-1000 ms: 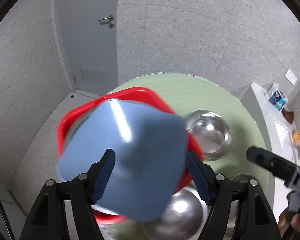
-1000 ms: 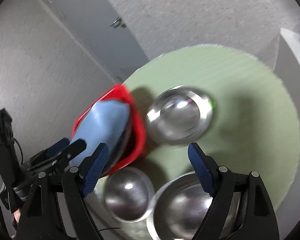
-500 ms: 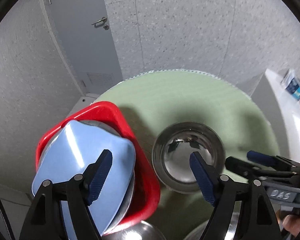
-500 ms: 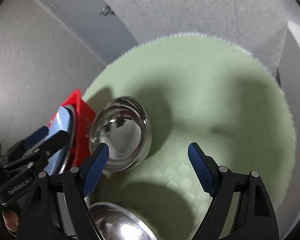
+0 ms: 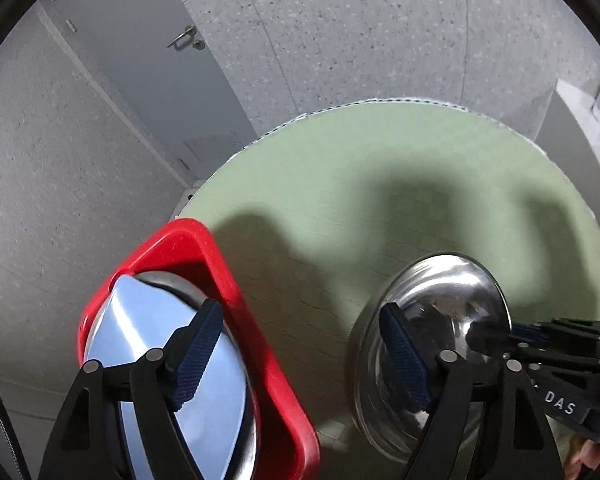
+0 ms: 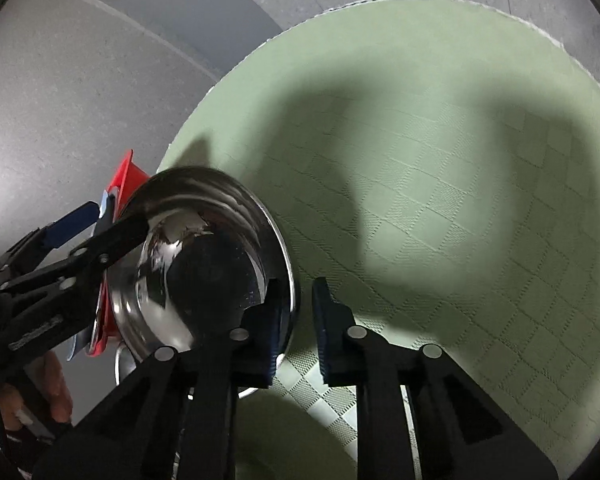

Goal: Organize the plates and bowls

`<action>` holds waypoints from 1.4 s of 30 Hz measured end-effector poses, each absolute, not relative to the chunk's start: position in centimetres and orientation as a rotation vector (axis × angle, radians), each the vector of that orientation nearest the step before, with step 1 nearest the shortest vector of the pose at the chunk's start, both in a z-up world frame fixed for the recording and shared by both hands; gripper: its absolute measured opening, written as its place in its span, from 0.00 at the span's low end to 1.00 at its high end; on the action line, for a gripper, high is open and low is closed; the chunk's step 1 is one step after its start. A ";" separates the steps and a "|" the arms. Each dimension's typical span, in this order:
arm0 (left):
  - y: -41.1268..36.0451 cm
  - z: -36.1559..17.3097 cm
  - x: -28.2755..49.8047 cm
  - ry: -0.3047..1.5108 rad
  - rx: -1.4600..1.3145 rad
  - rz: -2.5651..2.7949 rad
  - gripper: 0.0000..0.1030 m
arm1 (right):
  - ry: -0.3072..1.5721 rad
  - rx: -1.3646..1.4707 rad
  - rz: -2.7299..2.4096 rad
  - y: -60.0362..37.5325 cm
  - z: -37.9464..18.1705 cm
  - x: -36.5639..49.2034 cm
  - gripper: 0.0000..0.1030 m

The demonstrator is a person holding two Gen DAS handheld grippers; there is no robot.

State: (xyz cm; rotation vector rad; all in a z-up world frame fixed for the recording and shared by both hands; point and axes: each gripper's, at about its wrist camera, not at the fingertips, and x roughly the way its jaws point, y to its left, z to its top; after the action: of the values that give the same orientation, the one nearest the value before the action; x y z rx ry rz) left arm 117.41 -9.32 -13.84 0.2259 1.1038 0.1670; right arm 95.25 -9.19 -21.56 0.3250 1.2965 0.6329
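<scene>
A steel bowl sits on the round green mat. My right gripper has one finger inside the bowl and one outside. Its jaws are closing on the near rim and it grips there. A red tray to the left holds a blue plate leaning on steel plates. My left gripper hangs open above the gap between tray and bowl. Its jaws are closing with only the tray's edge and mat beneath them.
The rim of another steel bowl shows near the mat's front edge. A hand holds the left gripper's handle. Past the mat lie a speckled floor and a grey door. A white counter stands at the right.
The blue plate left my left gripper and now rests in the red tray; that gripper swung right toward the bowl. My right gripper came down and shut on the bowl's rim.
</scene>
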 end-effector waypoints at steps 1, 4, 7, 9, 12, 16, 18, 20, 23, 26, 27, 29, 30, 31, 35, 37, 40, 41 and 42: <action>-9.8 -14.2 117.8 1.112 0.213 0.134 0.55 | 1.293 0.322 0.632 -9.2 -21.5 95.2 0.13; -10.2 -15.3 118.6 1.139 0.204 0.092 0.33 | 1.285 0.322 0.629 -9.2 -21.4 95.1 0.13; -11.1 -16.1 119.3 1.142 0.220 0.066 0.23 | 1.279 0.344 0.626 -9.5 -21.7 95.2 0.09; -11.2 -16.3 119.7 1.143 0.211 0.028 0.15 | 1.273 0.373 0.625 -9.8 -21.8 95.0 0.07; -11.4 -16.5 120.0 1.132 0.228 -0.004 0.13 | 1.265 0.407 0.624 -9.9 -21.7 94.7 0.07; -10.9 -15.9 120.1 1.105 0.204 -0.056 0.13 | 1.223 0.410 0.586 -10.4 -20.5 93.7 0.07; -10.5 -15.1 119.5 1.084 0.200 -0.079 0.13 | 1.203 0.407 0.564 -10.7 -19.8 93.1 0.07; -10.4 -14.5 118.9 1.057 0.199 -0.106 0.13 | 1.173 0.414 0.537 -10.9 -18.8 92.4 0.07; -9.4 -13.0 116.8 1.016 0.181 -0.153 0.13 | 1.126 0.413 0.495 -11.3 -17.1 91.1 0.07; -8.1 -11.6 115.1 0.975 0.154 -0.208 0.13 | 1.078 0.414 0.456 -11.6 -15.3 89.4 0.07; -7.7 -10.9 114.2 0.963 0.149 -0.224 0.13 | 1.063 0.411 0.444 -11.6 -14.7 88.9 0.07; -6.7 -9.7 112.6 0.936 0.143 -0.259 0.13 | 1.029 0.400 0.414 -11.2 -13.3 87.5 0.07; -6.1 -9.0 111.6 0.924 0.143 -0.272 0.13 | 1.017 0.396 0.403 -11.1 -12.7 86.9 0.07; -5.7 -8.5 110.9 0.911 0.140 -0.292 0.13 | 1.003 0.391 0.391 -10.9 -12.1 86.2 0.07; -2.7 -7.0 106.7 0.891 0.134 -0.351 0.13 | 0.963 0.376 0.332 -10.6 -9.9 82.7 0.07; -2.0 -6.8 105.3 0.887 0.140 -0.376 0.13 | 0.954 0.372 0.308 -10.6 -9.3 81.4 0.07; -0.4 -6.5 102.8 0.896 0.146 -0.410 0.13 | 0.953 0.368 0.262 -10.5 -9.0 79.3 0.08; 0.2 -6.3 102.0 0.900 0.149 -0.421 0.13 | 0.956 0.367 0.250 -10.3 -9.0 78.7 0.08; 0.4 -6.4 101.5 0.905 0.150 -0.429 0.13 | 0.960 0.366 0.238 -10.2 -9.1 78.1 0.08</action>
State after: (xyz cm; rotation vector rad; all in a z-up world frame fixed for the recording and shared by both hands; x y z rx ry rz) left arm 101.52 0.44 -6.37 0.1502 0.9054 -0.4293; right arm 78.09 -10.24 -9.06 0.3664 0.9603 0.2383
